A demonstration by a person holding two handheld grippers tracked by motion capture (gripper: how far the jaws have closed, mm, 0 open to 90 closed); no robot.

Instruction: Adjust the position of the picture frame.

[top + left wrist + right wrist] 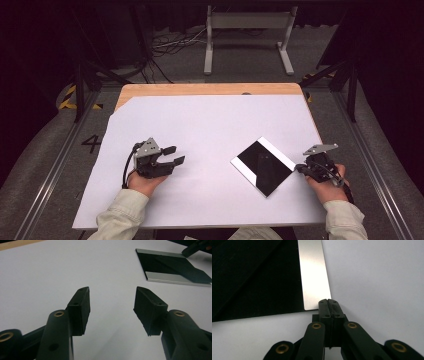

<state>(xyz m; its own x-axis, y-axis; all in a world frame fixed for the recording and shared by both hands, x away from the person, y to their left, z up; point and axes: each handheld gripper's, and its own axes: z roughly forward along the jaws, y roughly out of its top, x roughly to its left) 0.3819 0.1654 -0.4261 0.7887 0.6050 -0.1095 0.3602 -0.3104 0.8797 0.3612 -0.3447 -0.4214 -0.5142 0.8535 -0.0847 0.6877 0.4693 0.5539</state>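
Table [210,90] first: a wooden top almost wholly covered by a large white sheet [200,135], which leaves a strip of bare wood along the far edge and at the far left corner. The sheet gives a plain, pale ground, probably so that the one dark thing on it stands out and slides easily.

That thing is a flat square panel [263,166], glossy black with a silvery band along two opposite sides. It lies flat on the sheet, right of the middle and toward the near edge, turned so that its corners point far, near, left and right. Its right corner is the part closest to the right hand, which looks like the reason work starts from that side.

The right claw [301,169] sits at the near right, held low and pointed left at the panel. In the right gripper view its jaws are pressed fully together with nothing between them, and their tip [328,302] is at the corner of the silvery band, touching it or just beside it; I cannot tell which. A closed tip makes one narrow point, better suited to nudging or pushing than to gripping a thing that lies flat.

The left claw [174,155] rests at the near left, well apart from the panel and aimed right toward it, jaws spread wide and empty, seemingly waiting.
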